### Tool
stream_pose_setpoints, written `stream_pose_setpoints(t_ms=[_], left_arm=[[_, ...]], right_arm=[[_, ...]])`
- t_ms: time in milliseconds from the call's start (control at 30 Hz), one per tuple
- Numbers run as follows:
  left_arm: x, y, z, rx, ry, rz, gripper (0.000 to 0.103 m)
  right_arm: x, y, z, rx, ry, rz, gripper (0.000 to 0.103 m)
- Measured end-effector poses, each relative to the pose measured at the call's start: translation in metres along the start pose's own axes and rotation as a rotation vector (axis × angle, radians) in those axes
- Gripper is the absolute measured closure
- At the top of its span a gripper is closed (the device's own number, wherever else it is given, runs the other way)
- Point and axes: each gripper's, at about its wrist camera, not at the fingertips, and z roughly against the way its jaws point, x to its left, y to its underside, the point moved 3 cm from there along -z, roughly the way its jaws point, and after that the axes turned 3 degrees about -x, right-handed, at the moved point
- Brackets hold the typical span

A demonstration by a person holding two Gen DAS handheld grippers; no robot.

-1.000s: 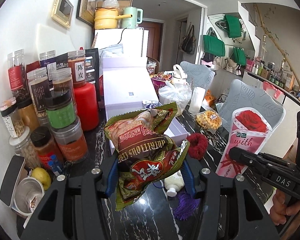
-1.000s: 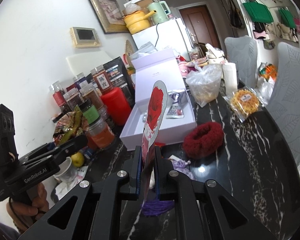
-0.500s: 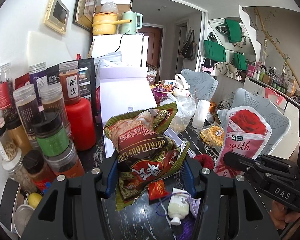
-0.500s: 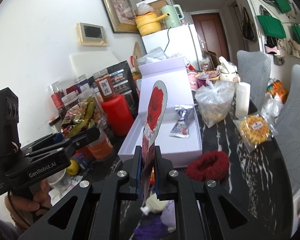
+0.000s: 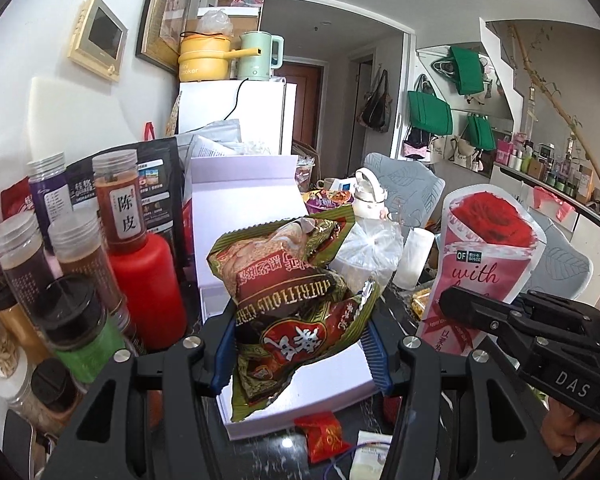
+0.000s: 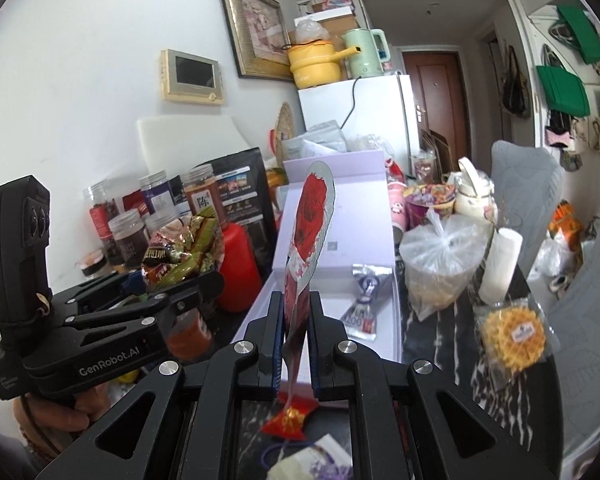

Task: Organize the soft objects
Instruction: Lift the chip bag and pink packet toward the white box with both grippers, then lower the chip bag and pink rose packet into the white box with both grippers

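Observation:
My left gripper is shut on a crumpled green and red snack bag, held up over the near end of an open lilac gift box. The right gripper is shut on a flat pink pouch printed with a red rose, seen edge-on and upright. From the left wrist, the rose pouch shows its face at the right, with the right gripper beside mine. The box tray lies just ahead, with a small silver sachet in it. The left gripper and snack bag appear at the left.
Several spice jars and a red bottle crowd the left by the wall. A tied plastic bag, a white roll and a wrapped waffle sit right of the box. A red candy packet lies below the grippers.
Both grippers have moved forward and slightly up toward the open box, each keeping its packet. The red scrunchie has dropped out of view and the box now fills the near foreground.

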Motion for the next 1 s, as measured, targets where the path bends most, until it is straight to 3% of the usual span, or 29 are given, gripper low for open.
stream_pose_setpoints(t_ms=[600, 867, 1000], left_arm=[[0.016, -0.053, -0.055, -0.088, -0.04, -0.008, 0.05], [0.024, -0.057, -0.091, -0.068, -0.085, -0.03, 0.05], [0.031, -0.049, -0.11, -0.017, -0.102, -0.021, 0.05]], right_arm=[[-0.019, -0.061, -0.06, -0.046, 0.018, 0.038, 0.092], [-0.027, -0.067, -0.094, -0.044, -0.012, 0.029, 0.092], [-0.035, -0.06, -0.115, -0.012, -0.013, 0.012, 0.092]])
